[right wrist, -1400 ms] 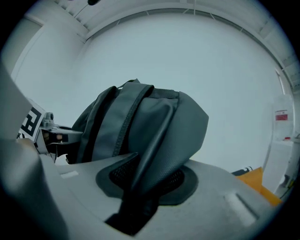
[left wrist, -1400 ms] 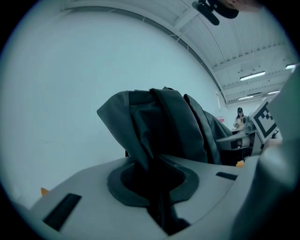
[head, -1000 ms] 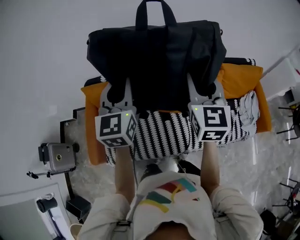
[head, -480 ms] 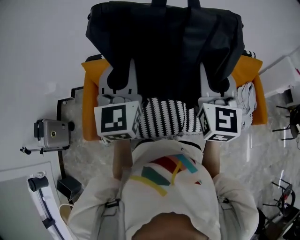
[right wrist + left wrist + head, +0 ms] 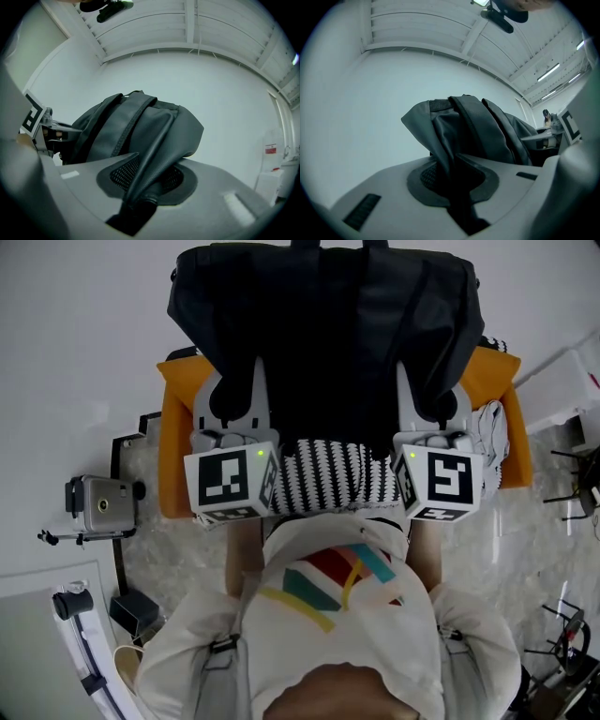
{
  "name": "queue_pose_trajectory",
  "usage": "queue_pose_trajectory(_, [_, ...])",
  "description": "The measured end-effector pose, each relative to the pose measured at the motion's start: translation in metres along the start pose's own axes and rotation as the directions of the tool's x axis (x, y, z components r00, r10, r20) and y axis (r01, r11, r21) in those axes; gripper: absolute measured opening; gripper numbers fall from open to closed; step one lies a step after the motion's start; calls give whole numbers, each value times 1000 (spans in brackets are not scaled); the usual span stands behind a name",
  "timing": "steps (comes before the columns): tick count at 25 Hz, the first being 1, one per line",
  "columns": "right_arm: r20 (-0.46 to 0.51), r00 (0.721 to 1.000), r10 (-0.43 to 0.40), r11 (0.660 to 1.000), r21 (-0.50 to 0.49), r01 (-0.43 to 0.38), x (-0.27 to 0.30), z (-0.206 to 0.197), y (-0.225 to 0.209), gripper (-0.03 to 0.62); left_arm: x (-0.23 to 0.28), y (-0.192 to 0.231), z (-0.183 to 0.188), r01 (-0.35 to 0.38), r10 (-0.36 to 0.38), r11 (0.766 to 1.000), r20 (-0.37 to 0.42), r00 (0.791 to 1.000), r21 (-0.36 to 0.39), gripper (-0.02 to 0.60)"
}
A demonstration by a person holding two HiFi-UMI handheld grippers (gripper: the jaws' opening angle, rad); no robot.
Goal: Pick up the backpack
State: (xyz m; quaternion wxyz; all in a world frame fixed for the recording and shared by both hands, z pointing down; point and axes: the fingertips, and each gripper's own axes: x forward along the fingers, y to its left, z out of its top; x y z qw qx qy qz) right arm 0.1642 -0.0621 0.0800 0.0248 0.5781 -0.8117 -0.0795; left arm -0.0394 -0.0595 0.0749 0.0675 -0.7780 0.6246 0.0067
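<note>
The black backpack (image 5: 319, 334) hangs in front of me against the white wall, and its top is cut off by the upper edge of the head view. My left gripper (image 5: 236, 395) is shut on the backpack's left shoulder strap (image 5: 440, 145). My right gripper (image 5: 433, 395) is shut on the right shoulder strap (image 5: 150, 154). In the left gripper view the backpack (image 5: 468, 131) bulges just beyond the left gripper (image 5: 452, 183), whose pads pinch the strap. In the right gripper view the backpack (image 5: 136, 126) sits the same way beyond the right gripper (image 5: 145, 187).
Below the backpack lies an orange cushion (image 5: 173, 446) with a black-and-white striped pillow (image 5: 328, 474) and a pale cloth (image 5: 487, 442) on it. A grey camera-like device (image 5: 98, 505) stands on the floor at left. White furniture (image 5: 562, 381) is at the right.
Both grippers have carried the backpack up the view, so its top handle has left the frame. The grippers stand a little wider apart, and my body now covers more of the striped pillow.
</note>
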Motion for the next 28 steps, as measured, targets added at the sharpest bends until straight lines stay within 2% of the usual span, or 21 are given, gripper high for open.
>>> queue_pose_trajectory(28, [45,999,18,1000,5,-18,4,7,-6,110,1,1,12,-31,30,999,30,999,21,58])
